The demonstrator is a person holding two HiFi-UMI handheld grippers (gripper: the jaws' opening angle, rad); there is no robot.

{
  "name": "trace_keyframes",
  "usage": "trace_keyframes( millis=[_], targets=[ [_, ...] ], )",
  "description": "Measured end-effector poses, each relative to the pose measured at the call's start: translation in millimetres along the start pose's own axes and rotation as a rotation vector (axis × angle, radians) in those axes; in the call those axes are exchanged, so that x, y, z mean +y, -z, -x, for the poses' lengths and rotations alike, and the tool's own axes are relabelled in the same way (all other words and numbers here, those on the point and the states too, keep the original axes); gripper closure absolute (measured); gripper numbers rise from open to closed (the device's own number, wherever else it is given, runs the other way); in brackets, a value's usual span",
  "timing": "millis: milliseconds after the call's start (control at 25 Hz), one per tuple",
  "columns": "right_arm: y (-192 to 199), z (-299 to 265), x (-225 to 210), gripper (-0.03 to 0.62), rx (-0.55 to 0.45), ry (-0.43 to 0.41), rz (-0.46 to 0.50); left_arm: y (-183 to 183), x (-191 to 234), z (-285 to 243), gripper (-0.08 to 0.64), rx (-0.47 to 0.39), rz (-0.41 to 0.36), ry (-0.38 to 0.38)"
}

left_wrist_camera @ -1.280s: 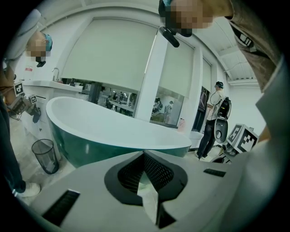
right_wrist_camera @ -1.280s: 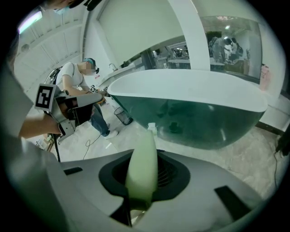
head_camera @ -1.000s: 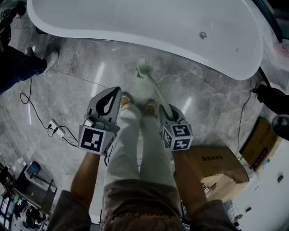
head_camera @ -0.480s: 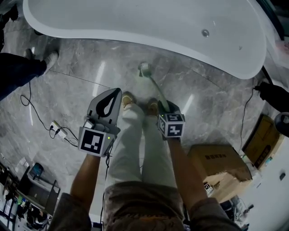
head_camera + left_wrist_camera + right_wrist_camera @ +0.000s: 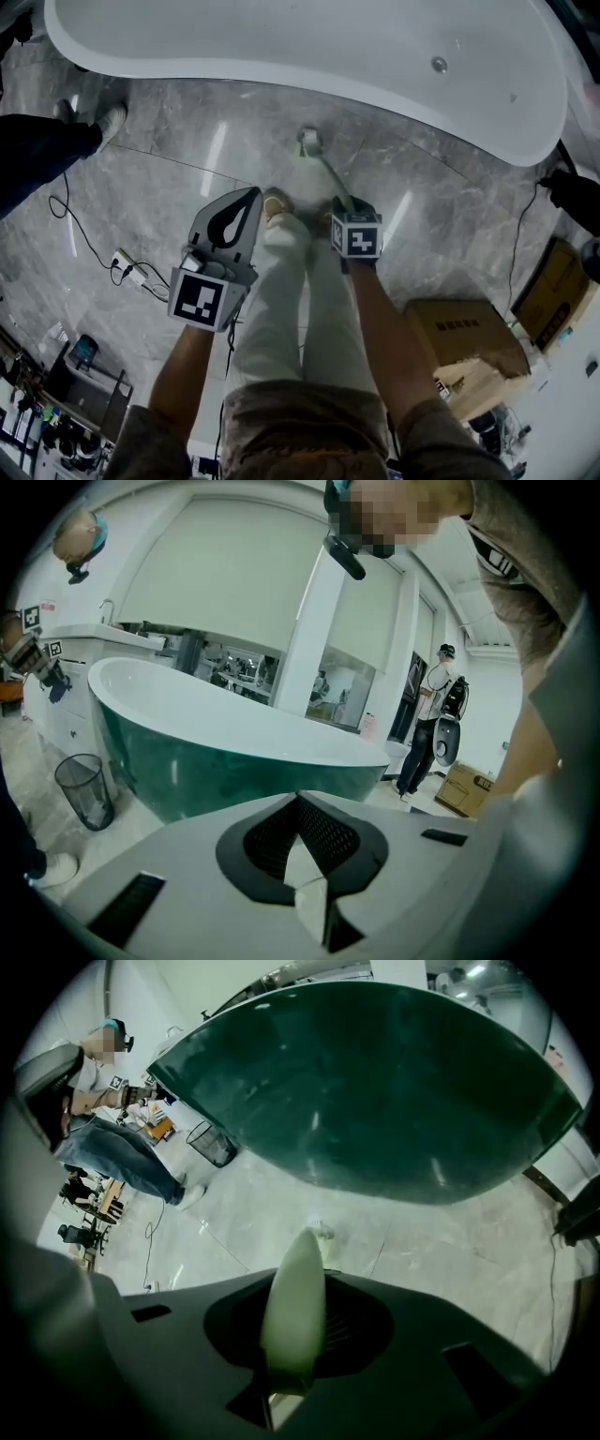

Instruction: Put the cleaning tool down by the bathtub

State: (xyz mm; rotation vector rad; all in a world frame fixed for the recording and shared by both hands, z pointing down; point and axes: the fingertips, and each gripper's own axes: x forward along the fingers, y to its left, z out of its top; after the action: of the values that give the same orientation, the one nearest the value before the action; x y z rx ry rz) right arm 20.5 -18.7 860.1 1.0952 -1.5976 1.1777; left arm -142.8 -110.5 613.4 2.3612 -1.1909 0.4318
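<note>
Right gripper point(image 5: 347, 208): jaws part-way closed, clamped on the handle end of the pale, long-handled cleaning tool point(image 5: 326, 171). In the right gripper view the handle point(image 5: 294, 1309) stands between the two jaws.

Tool orientation: the long axis runs from the grip straight towards the oval bathtub point(image 5: 281, 47), white inside and dark green outside, and slopes steeply down. The small head end point(image 5: 308, 142) points at the grey marble floor point(image 5: 169, 169), just in front of the bathtub's outer wall point(image 5: 375, 1091) and clear of it. Cannot tell whether the head touches the floor.

Left gripper point(image 5: 230, 220): jaws closed together with nothing between them, held further back from the bathtub than the tool head and well apart from the tool.
</note>
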Motion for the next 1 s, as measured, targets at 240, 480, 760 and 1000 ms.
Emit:
trace_keyframes(
  millis=[240,480,760,1000],
  targets=[
    [1.0,-18.7,-4.2,0.52,0.053,0.013,-0.042,5.5,5.4,-2.8,0.56,0.018,0.01,0.0],
    [-4.8,-35.8,-1.3,0.52,0.087,0.012,-0.066,9.6,10.4,-7.8,0.56,0.034,0.018,0.005],
    [-7.3,-52.2,5.1,0.52,0.136,0.014,-0.122,10.9,18.0,-11.2,0.559,0.046,0.02,0.011],
    [-1.7,-65.1,5.2,0.52,0.193,0.029,-0.171,10.5,26.3,-9.4,0.56,0.045,0.021,0.006]
  ],
)
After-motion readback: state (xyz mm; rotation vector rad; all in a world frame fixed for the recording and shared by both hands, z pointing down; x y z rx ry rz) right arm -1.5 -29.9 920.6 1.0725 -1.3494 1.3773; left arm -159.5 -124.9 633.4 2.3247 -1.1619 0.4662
